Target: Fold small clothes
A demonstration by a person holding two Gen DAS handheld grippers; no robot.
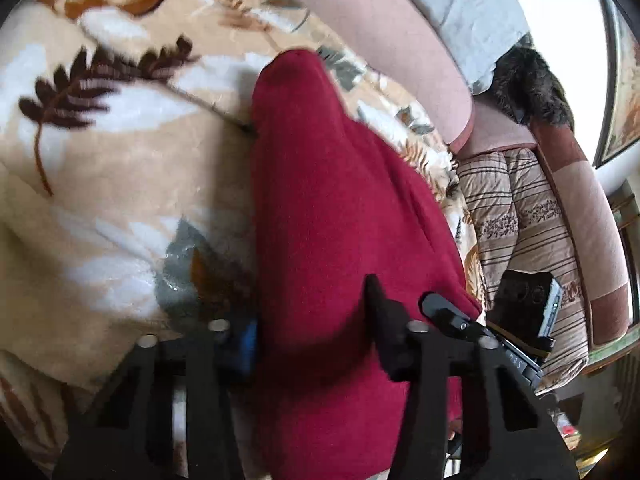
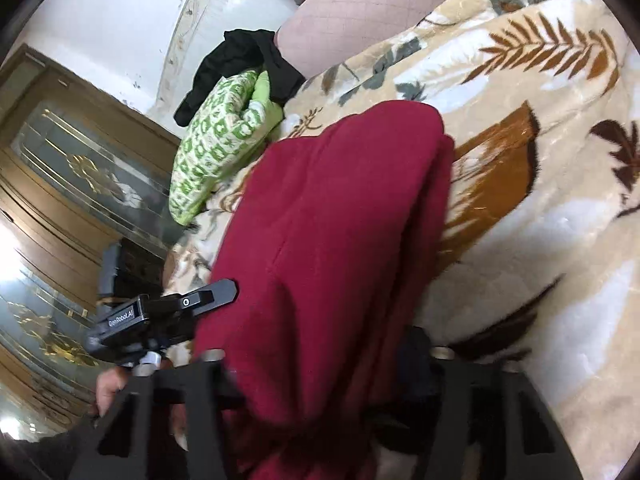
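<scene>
A dark red garment (image 1: 336,208) hangs in folded layers between my two grippers, above a leaf-patterned blanket (image 1: 100,160). My left gripper (image 1: 316,324) is shut on its near edge; the cloth covers most of the fingers. My right gripper shows beside it in the left wrist view (image 1: 448,316). In the right wrist view the same red garment (image 2: 332,232) drapes forward from my right gripper (image 2: 320,364), which is shut on it. My left gripper (image 2: 192,300) shows at the cloth's left edge.
The blanket (image 2: 540,200) covers a bed. A green patterned cloth (image 2: 216,140) and a black garment (image 2: 240,64) lie at its far side. A pink headboard (image 1: 380,40), a striped quilt (image 1: 520,216) and a wooden cabinet (image 2: 60,184) surround it.
</scene>
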